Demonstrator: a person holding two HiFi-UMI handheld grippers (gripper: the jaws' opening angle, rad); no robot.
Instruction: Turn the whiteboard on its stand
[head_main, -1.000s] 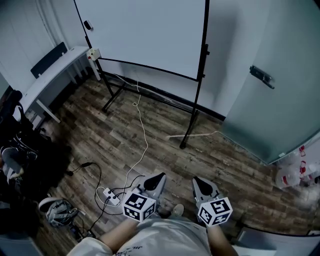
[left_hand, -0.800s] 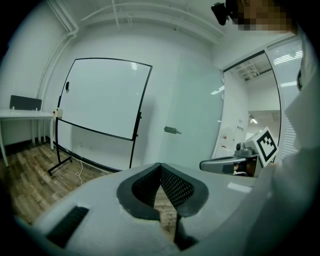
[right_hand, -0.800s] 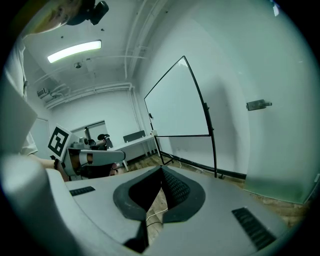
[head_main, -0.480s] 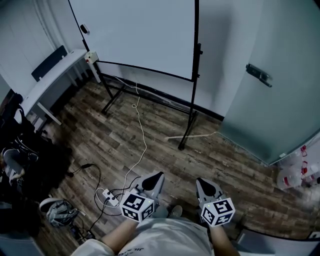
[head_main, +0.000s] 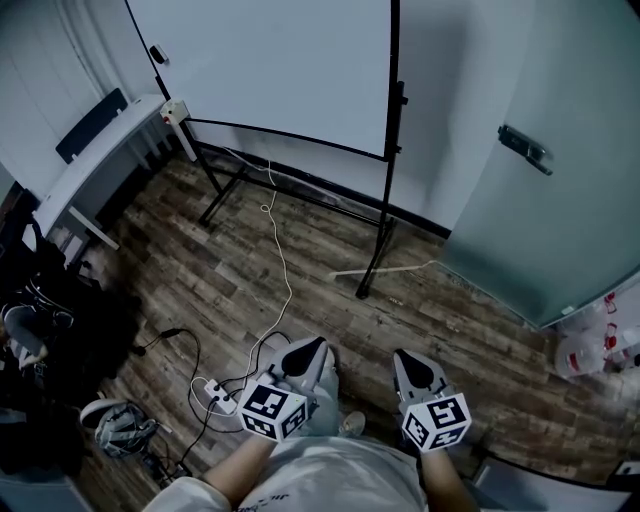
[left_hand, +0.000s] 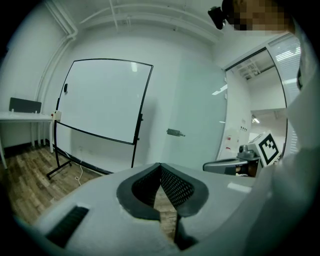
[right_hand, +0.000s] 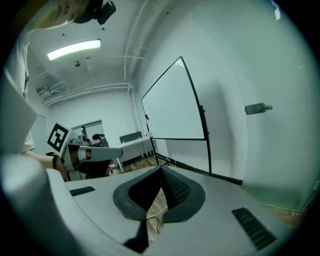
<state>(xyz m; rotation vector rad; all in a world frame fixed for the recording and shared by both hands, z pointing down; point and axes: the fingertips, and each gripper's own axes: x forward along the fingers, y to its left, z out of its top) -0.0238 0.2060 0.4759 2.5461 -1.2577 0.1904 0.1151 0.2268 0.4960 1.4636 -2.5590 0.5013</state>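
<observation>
Whiteboard: one whiteboard (head_main: 270, 70), a flat white rectangular panel, smooth and blank, edged in a thin black frame.
Where it is: upright at the far side of the room, close before the pale wall and well apart from both grippers.
Stand: one stand (head_main: 381, 240) of slim black tubes. Two uprights run along the panel's sides, their feet splay on the floor, and a small knob (head_main: 402, 98) sits on the right upright.
Floor: the floor (head_main: 440, 330) is wood-grain planks in mixed brown tones.
Cable: one thin white cable (head_main: 284, 262) snakes from under the board to one white power strip (head_main: 221, 393).
Table: one long white table (head_main: 95, 160) stands just beside the left upright.
Door: one frosted, pale green glass door (head_main: 560, 220) stands right of the board, with one metal handle (head_main: 524, 150).
Left gripper: the left gripper (head_main: 306, 351) has a smooth grey shell and black mesh-textured pads. Its jaws are together tip to tip, with nothing between them.
Right gripper: the right gripper (head_main: 409, 362) is the same build, its jaws closed together and empty.
Marker cubes: two marker cubes (head_main: 267, 409), one per gripper, white with black square patterns.
</observation>
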